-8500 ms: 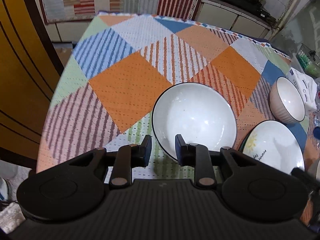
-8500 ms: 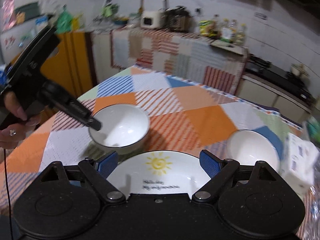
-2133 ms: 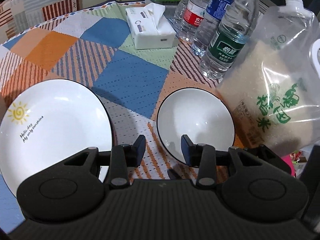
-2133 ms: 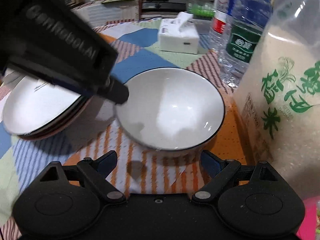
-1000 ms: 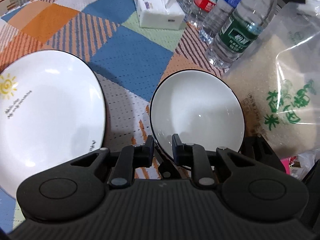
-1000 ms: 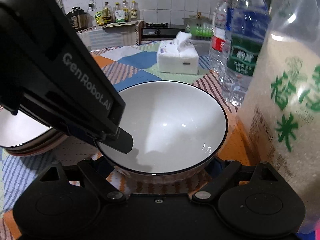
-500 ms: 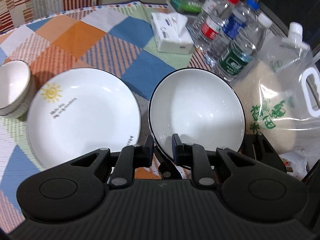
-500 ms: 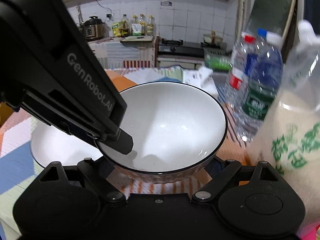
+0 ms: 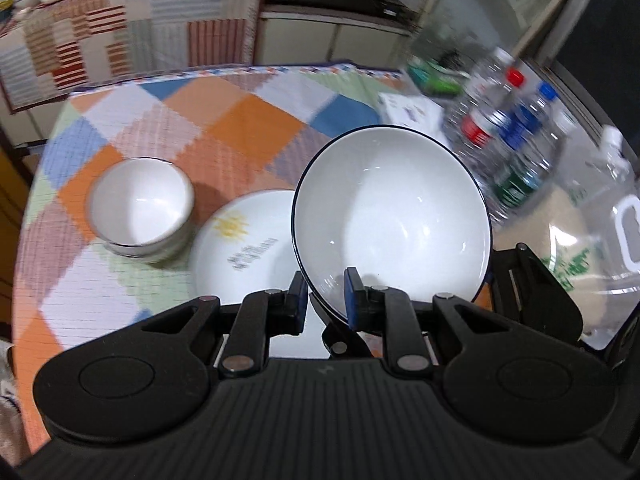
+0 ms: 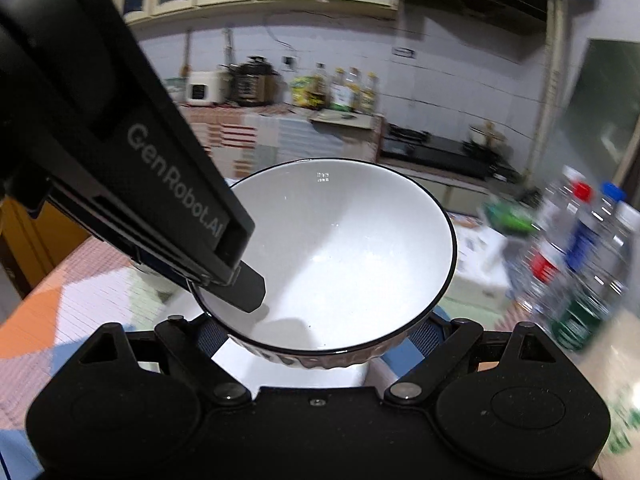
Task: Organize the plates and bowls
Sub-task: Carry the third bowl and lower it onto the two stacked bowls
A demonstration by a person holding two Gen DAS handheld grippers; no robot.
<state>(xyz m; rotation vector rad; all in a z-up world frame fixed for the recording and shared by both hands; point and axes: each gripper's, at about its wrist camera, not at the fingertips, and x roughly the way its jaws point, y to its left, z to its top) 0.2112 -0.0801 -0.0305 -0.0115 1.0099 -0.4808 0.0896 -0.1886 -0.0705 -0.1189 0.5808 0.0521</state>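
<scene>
A white bowl with a dark rim (image 9: 392, 216) hangs in the air above the patchwork table. My left gripper (image 9: 326, 292) is shut on its near rim, one finger inside and one outside. In the right wrist view that left gripper (image 10: 240, 288) reaches in from the upper left onto the bowl (image 10: 340, 256). My right gripper (image 10: 316, 336) is shut on the bowl's ribbed lower wall, a pad on each side. Below and to the left lie a white plate with a sun print (image 9: 240, 248) and a smaller white bowl (image 9: 140, 208).
Water bottles (image 9: 512, 136), a tissue box (image 9: 408, 110) and a clear bag of rice (image 9: 580, 240) crowd the table's right side. The checked tablecloth (image 9: 224, 128) stretches behind the dishes. Kitchen counters (image 9: 160, 32) stand beyond the table.
Both grippers have risen together with the bowl, lifting it off the table. The views have swung left, bringing the sun plate and the small bowl into sight.
</scene>
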